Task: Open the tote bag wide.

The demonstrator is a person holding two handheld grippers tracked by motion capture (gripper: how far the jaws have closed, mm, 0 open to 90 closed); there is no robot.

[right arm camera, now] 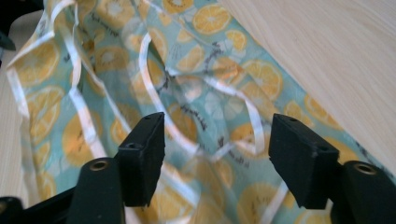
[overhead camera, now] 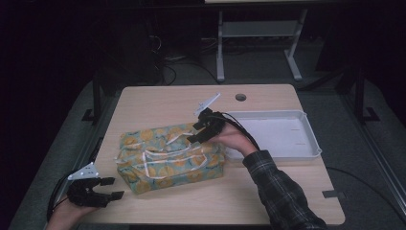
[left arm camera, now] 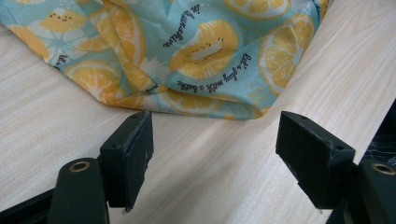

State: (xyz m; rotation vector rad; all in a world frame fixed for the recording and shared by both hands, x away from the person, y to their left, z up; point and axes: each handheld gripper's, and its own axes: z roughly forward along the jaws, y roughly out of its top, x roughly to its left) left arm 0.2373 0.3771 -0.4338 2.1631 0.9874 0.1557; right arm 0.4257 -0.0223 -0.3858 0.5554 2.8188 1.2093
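Dim lab: bare workbench, cables on floor

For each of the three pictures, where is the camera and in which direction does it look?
High view: above the table's near side, looking forward and down at the table; both hands show.
Left gripper view: on the left gripper, facing the orange-print cloth; open jaws show.
Right gripper view: on the right gripper, above the cloth; open jaws show.
All share the cloth.
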